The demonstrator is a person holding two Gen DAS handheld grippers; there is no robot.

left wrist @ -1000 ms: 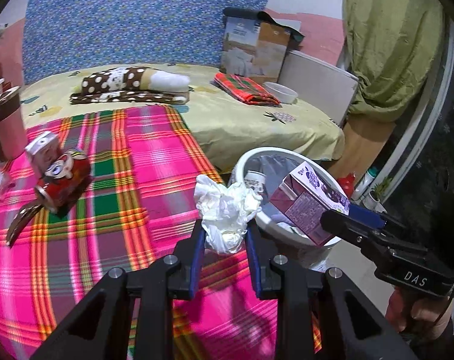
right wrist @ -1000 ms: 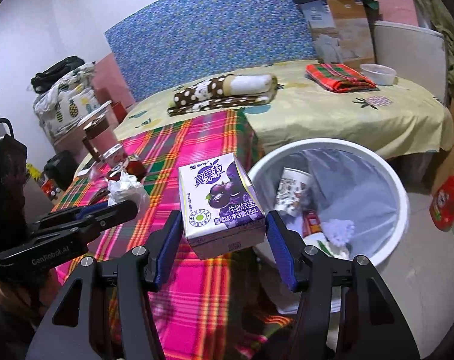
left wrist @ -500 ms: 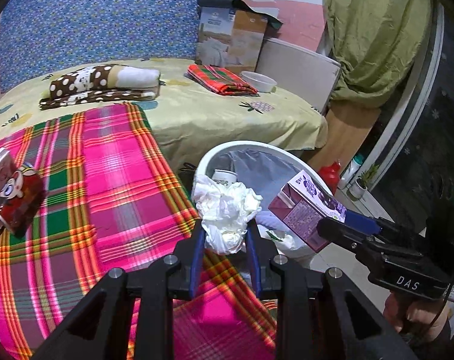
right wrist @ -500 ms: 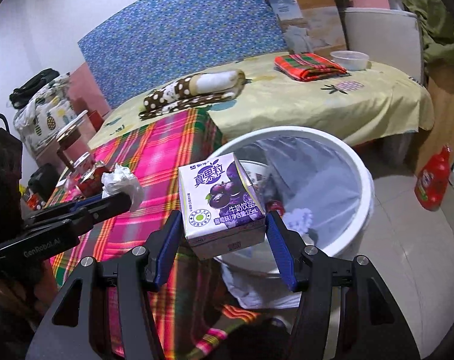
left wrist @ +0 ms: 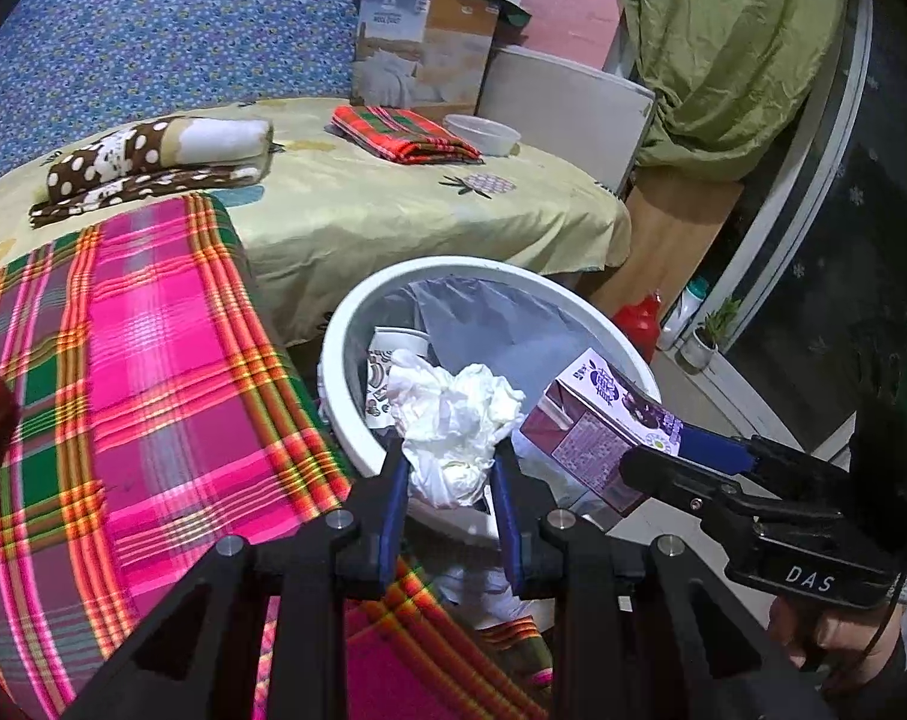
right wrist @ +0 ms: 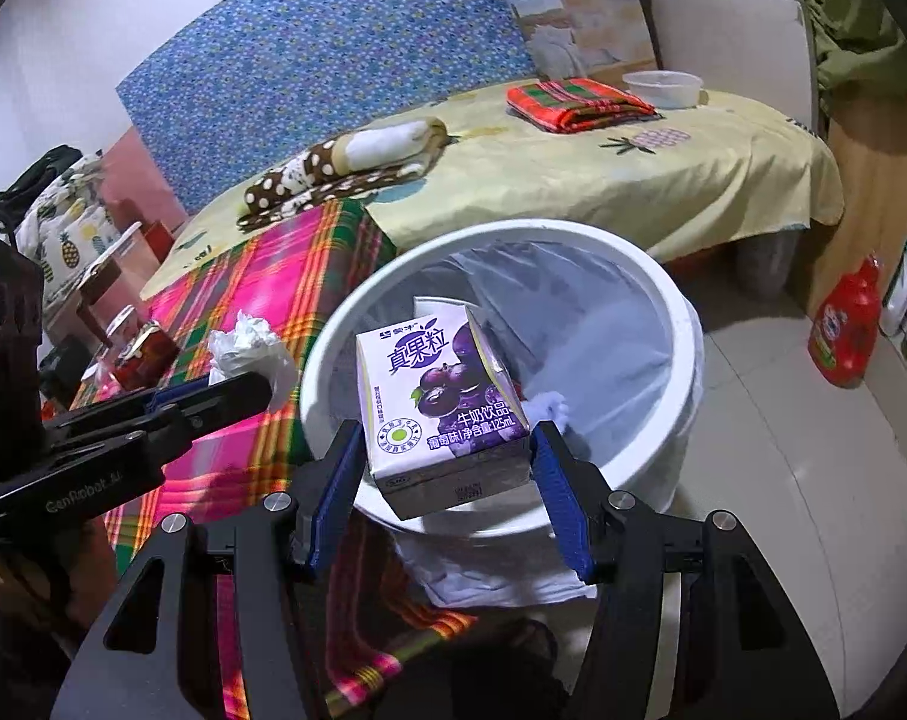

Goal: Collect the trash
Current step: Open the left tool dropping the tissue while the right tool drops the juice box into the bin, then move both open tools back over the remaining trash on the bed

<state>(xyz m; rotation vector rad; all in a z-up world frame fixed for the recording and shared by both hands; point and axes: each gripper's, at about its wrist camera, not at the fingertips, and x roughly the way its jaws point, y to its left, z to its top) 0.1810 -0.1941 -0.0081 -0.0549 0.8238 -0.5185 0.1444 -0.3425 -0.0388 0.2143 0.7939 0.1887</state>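
Two pieces of trash are in hand right now, one per gripper, and both sit at the white bin. The right gripper is pinching a purple milk carton by its two side faces, and from the right wrist view the carton hangs over the near part of the bin mouth, inside the rim line as far as I can tell. The left gripper is clamped on a crumpled white plastic bag, which looks to be right at the near-left rim, next to the pink plaid blanket on the bed.

My take on doing the drop well: get each item clearly past the rim before letting go. The carton is stiff and should fall straight, so a clean spreading of the fingers over the liner is enough (no need to toss it). The bag is the fiddly one, being light and clingy. It may stick to a pad or drift back onto the blanket, so I'd carry it further over the middle and lower it a bit first.

There's already a paper cup down in the liner, so plenty of room. Watch that the two grippers don't bump, they're close.
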